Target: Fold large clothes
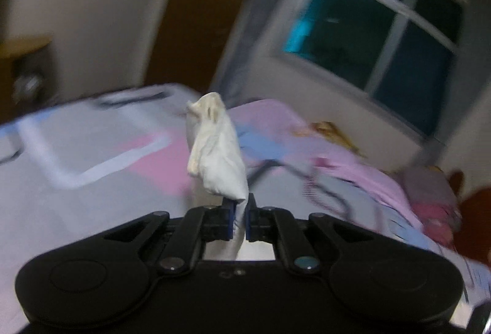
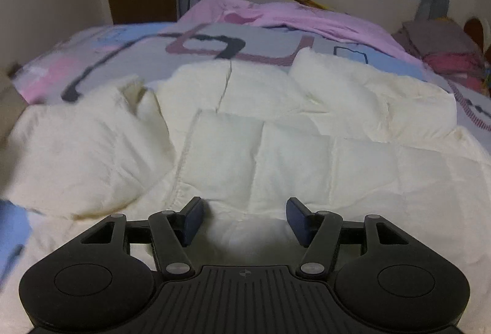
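Left gripper (image 1: 241,219) clamped, right gripper (image 2: 245,222) agape

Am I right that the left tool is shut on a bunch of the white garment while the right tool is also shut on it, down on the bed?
Not quite: the right tool is open, above the white garment without gripping it, as the right wrist view shows. The left tool is indeed shut on a bunch of it.

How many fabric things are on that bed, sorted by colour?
White: 1, the quilted jacket, a piece of it pinched in the left gripper.
Pink: 1, the blanket near the window.
Patterned pink, blue and grey: 1, the bedspread.
Mixed: 1 stack of folded clothes.
Total: 4
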Demonstrator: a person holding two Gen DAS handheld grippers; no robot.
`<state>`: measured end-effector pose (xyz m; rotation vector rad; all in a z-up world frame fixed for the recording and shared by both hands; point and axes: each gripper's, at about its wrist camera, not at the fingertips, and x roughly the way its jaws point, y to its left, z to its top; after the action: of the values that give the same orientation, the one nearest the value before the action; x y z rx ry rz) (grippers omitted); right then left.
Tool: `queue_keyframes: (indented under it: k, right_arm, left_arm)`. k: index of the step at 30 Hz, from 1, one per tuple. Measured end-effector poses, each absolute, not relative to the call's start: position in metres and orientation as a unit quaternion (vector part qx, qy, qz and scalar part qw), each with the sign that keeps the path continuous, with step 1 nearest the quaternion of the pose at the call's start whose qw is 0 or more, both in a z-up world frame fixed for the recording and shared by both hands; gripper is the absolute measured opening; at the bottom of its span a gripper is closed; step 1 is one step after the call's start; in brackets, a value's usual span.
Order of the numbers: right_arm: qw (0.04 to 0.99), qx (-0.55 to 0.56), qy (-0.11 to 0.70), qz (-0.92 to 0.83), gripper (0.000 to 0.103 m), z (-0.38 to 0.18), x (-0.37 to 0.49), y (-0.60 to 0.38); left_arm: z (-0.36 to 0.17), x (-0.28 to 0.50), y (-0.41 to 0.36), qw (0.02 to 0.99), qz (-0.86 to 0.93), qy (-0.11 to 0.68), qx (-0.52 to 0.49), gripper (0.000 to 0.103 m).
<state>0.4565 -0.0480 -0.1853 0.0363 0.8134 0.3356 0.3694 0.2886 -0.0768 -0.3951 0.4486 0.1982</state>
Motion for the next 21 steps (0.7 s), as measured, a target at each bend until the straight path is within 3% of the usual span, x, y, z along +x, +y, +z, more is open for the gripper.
queue_keyframes:
  k: [8,16,18,19,21]
  right_arm:
    - [0.918,0.09,0.363,0.135,0.06,-0.154,0.436,-0.119]
    - [0.916,0.124,0.37,0.094,0.06,-0.152,0.415,-0.191]
    - [0.913,0.13,0.375,0.097,0.061,-0.152,0.411,-0.2]
    - [0.912,0.131,0.377,0.099,0.062,-0.152,0.41,-0.202]
    - [0.915,0.135,0.368,0.101,0.093,-0.15,0.405,-0.205]
  left_arm:
    - [-0.059,0.4,0.151,0.963,-0.069,0.227,-0.129,0.006]
    - [-0.128,0.422,0.021,0.934,-0.173,0.307,-0.05,0.006]
    - [-0.148,0.422,0.008,0.927,-0.175,0.331,-0.016,0.012]
    - [-0.157,0.42,0.003,0.925,-0.172,0.34,-0.001,0.019]
    - [-0.169,0.416,0.0,0.918,-0.167,0.36,0.019,0.025]
